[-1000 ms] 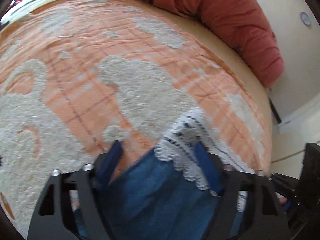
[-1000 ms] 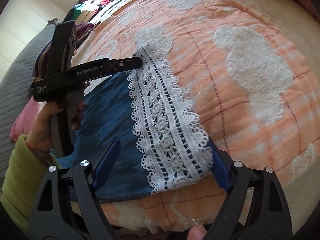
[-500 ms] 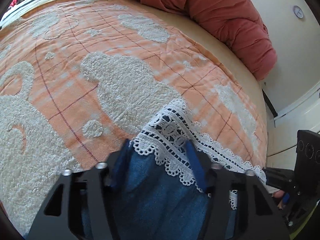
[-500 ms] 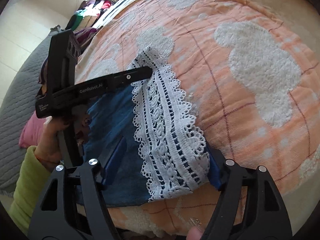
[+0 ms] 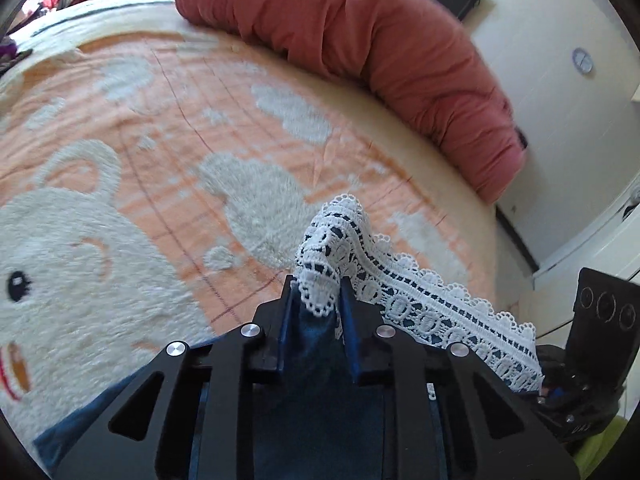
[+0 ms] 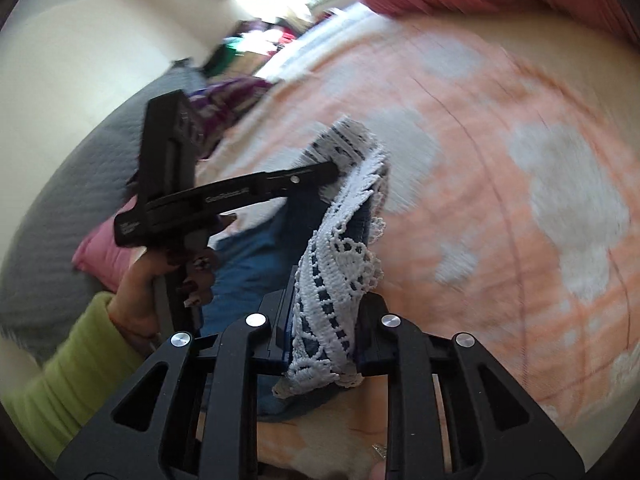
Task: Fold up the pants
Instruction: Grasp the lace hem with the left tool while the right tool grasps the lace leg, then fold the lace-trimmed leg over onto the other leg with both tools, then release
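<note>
Both grippers, left (image 5: 316,300) and right (image 6: 322,320), have just been closing and are now pinching the lace hem (image 5: 420,300) of the blue pants (image 6: 256,252), lifting it above the orange blanket (image 5: 168,128)

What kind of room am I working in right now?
Most likely a bedroom: the pants lie on a bed covered by an orange bear-print blanket, with a bunched red duvet at its far edge and a wall clock.

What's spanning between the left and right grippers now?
The blue denim pants' white lace hem stretches between left gripper and right gripper, in the right wrist view.
</note>
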`<state>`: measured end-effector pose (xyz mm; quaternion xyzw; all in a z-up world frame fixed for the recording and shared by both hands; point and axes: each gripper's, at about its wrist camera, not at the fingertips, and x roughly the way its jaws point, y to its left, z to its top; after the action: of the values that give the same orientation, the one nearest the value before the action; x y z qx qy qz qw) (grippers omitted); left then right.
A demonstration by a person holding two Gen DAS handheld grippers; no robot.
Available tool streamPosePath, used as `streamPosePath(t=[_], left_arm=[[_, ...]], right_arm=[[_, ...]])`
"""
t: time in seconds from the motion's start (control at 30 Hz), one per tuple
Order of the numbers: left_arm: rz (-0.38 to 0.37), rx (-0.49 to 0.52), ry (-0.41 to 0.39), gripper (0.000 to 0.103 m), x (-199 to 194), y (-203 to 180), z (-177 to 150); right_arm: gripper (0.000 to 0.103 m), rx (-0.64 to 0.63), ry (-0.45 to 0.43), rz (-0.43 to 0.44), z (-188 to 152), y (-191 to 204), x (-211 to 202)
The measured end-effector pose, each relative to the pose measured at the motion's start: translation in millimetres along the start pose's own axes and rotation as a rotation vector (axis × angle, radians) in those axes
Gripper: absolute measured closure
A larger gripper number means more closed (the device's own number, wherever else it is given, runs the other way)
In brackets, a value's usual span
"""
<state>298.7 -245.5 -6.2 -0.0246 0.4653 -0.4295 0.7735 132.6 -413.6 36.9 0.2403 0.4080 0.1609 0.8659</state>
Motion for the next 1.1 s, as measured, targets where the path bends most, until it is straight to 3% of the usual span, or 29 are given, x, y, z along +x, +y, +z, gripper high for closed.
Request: streamPosePath(t=[0.17, 0.27, 0.47, 0.57, 0.67, 0.77, 0.87, 0.93, 1.0, 1.1], left_arm=[[0.016, -0.020, -0.080, 0.083, -58, 14, -14], [0.042, -0.046, -0.104, 0.083, -85, 31, -35], [0.170, -0.178, -0.141, 0.077, -120, 75, -80], [0.172, -0.314, -0.194, 0.076, -151, 103, -104], [0.184, -0.382, -0.244, 0.075, -175, 125, -128], [0.122, -0.481, -0.292, 0.067, -186, 144, -150], [0.042, -0.550, -0.298, 0.060, -189, 154, -154], [0.068, -0.512, -0.298, 0.055, -190, 148, -149], [0.046, -0.501, -0.292, 0.049, -187, 143, -149], [0.040, -0.484, -0.248, 0.042, -173, 136, -147]], right_arm=[[0.088, -0.304, -0.076, -0.064, -10, 72, 6], [0.088, -0.501, -0.076, -0.094, -29, 117, 20], [0.088, -0.774, 0.061, -0.122, -76, 178, 73], [0.079, -0.925, 0.118, -0.130, -107, 201, 92], [0.066, -1.041, 0.169, -0.091, -135, 214, 96], [0.058, -1.077, 0.161, 0.045, -142, 221, 77], [0.052, -1.034, 0.078, 0.164, -129, 220, 46], [0.052, -1.016, 0.030, 0.157, -120, 213, 33], [0.052, -1.041, 0.022, 0.086, -115, 200, 31], [0.053, -1.115, 0.124, 0.045, -130, 195, 41]])
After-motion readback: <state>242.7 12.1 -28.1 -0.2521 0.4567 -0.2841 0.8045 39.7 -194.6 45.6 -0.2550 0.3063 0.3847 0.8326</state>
